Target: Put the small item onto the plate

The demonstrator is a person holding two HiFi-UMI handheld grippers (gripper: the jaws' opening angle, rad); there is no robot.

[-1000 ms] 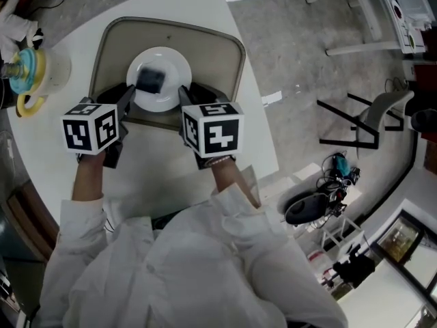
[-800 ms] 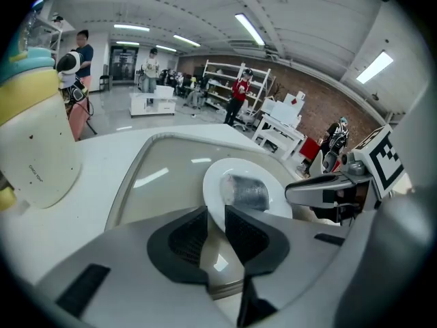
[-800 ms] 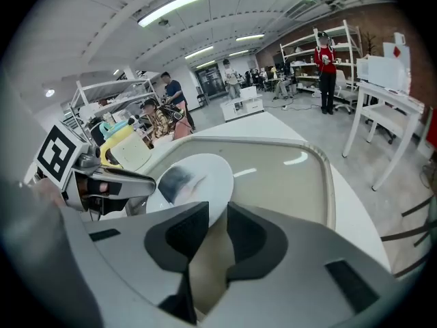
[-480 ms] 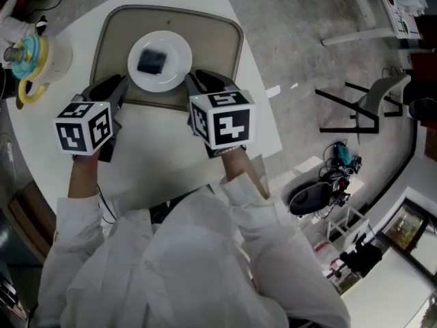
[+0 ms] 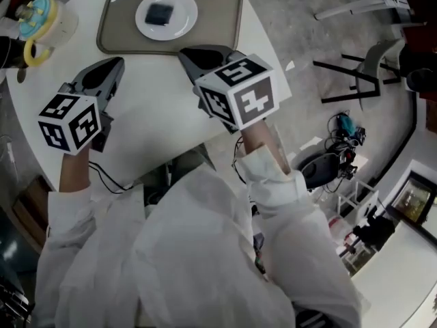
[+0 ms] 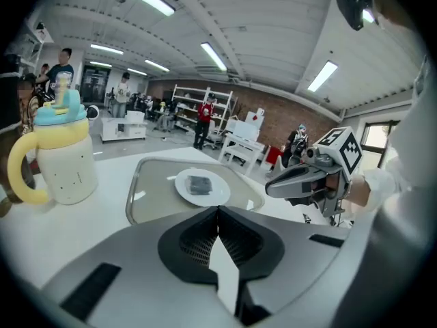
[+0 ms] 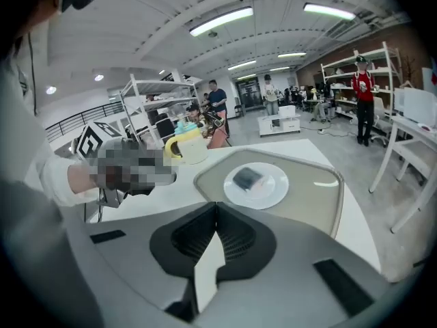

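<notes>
We wear a white long-sleeved coat [image 5: 198, 251]; our left gripper [image 5: 117, 61] and right gripper [image 5: 184, 52] are grey, with black-and-white marker cubes [image 5: 68, 123].

On worktop [image 5: 157, 115], toward far side: tray [image 5: 220, 12]. In middle of tray: plate [image 5: 186, 16], with small item [image 5: 161, 14] lying at its centre. Left of tray and apart from it, near worktop's left edge: lidded cup [image 5: 54, 24], upright. Right of worktop, down on floor [image 5: 287, 5]: chair [image 5: 374, 59], well apart.
</notes>
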